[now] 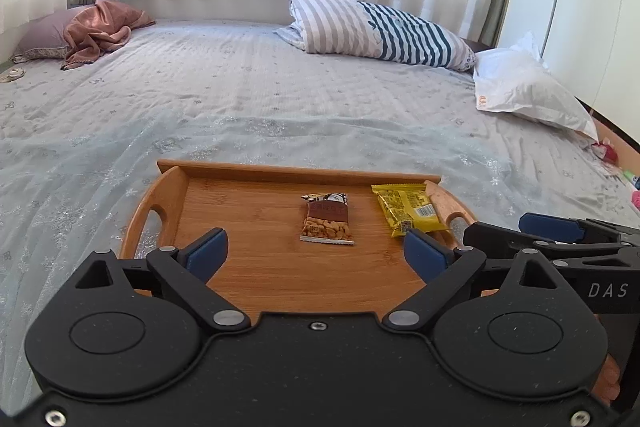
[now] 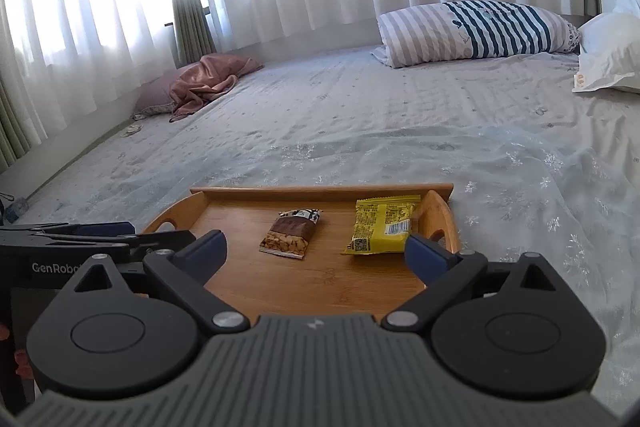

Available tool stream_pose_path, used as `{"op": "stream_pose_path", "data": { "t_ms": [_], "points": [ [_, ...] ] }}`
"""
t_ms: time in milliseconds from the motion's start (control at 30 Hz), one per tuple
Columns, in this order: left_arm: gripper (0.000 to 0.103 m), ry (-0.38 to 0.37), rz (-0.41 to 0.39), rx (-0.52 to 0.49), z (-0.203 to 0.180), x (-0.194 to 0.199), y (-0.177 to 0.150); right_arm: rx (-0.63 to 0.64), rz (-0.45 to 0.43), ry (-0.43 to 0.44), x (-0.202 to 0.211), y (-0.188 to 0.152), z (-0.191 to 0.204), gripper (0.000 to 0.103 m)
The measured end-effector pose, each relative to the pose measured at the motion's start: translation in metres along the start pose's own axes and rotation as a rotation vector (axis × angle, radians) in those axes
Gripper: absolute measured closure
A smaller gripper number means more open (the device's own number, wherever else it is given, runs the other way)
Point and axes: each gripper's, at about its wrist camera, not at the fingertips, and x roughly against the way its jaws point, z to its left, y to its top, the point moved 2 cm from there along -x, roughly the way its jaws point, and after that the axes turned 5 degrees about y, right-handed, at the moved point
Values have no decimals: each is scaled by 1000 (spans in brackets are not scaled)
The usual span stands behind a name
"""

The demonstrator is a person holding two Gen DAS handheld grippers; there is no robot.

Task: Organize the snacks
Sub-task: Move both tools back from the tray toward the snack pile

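Observation:
A wooden tray (image 1: pixel 248 203) (image 2: pixel 248 279) with cut-out handles lies on the bed. On it rest a brown peanut snack packet (image 1: pixel 327 218) (image 2: pixel 291 233) near the middle and a yellow snack packet (image 1: pixel 408 209) (image 2: pixel 382 225) by the right handle. My left gripper (image 1: pixel 316 253) hovers over the tray's near edge, open, with nothing between its blue pads. My right gripper (image 2: pixel 316 251) is likewise open and empty above the tray's near side; its right pad (image 2: pixel 424 255) overlaps the yellow packet's corner in the picture. Each gripper shows at the edge of the other's view.
The tray sits on a pale grey bedspread (image 1: pixel 280 99). A striped pillow (image 1: pixel 384 31) and a white plastic bag (image 1: pixel 528 91) lie at the back right. A pink cloth on a pillow (image 1: pixel 96 31) lies at the back left. Curtains hang behind the bed.

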Motion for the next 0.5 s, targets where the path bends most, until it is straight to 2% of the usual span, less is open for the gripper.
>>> {"op": "stream_pose_path", "data": {
  "t_ms": [500],
  "points": [
    [7, 1, -13, -40, 2, 53, -35, 36, -32, 17, 37, -31, 23, 0]
  ]
}}
